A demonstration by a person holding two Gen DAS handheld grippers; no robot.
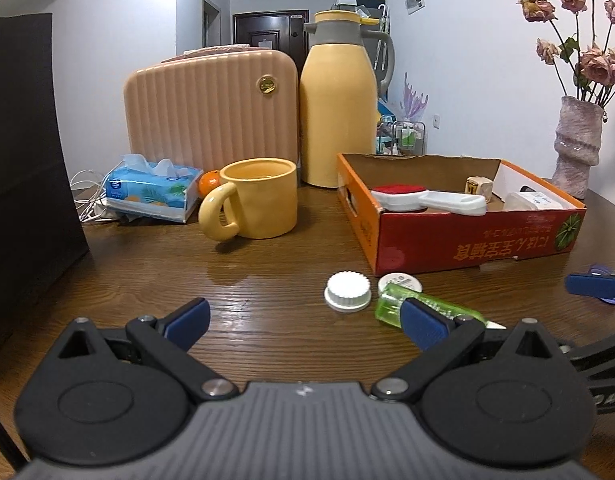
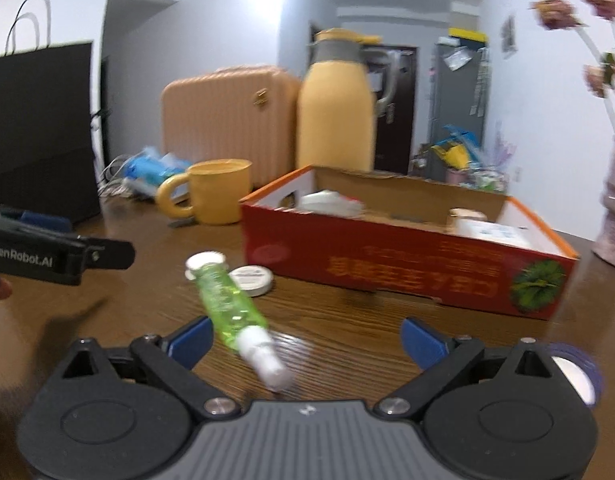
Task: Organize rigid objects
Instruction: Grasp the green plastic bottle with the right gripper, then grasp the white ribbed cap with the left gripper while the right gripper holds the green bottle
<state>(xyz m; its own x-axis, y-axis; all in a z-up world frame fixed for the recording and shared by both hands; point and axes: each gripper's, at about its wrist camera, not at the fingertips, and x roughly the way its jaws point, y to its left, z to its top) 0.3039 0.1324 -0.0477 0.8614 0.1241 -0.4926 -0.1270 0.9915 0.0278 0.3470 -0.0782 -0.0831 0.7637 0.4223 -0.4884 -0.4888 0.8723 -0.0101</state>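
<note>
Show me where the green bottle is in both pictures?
Left wrist view: the green bottle lies on the table low and right of centre, partly behind the left gripper's right finger.
Right wrist view: the green bottle lies low and left of centre, white end nearest the camera.
Shared landmark: the red box just behind it.

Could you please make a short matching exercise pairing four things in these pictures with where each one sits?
Things:
1. green bottle
2. white brush
3. yellow mug
4. pink vase

Places:
A. inside the red box
B. lying on the table in front of the box
C. right of the box
D. left of the box, before the yellow jug

Pairs: 1-B, 2-A, 3-D, 4-C
</note>
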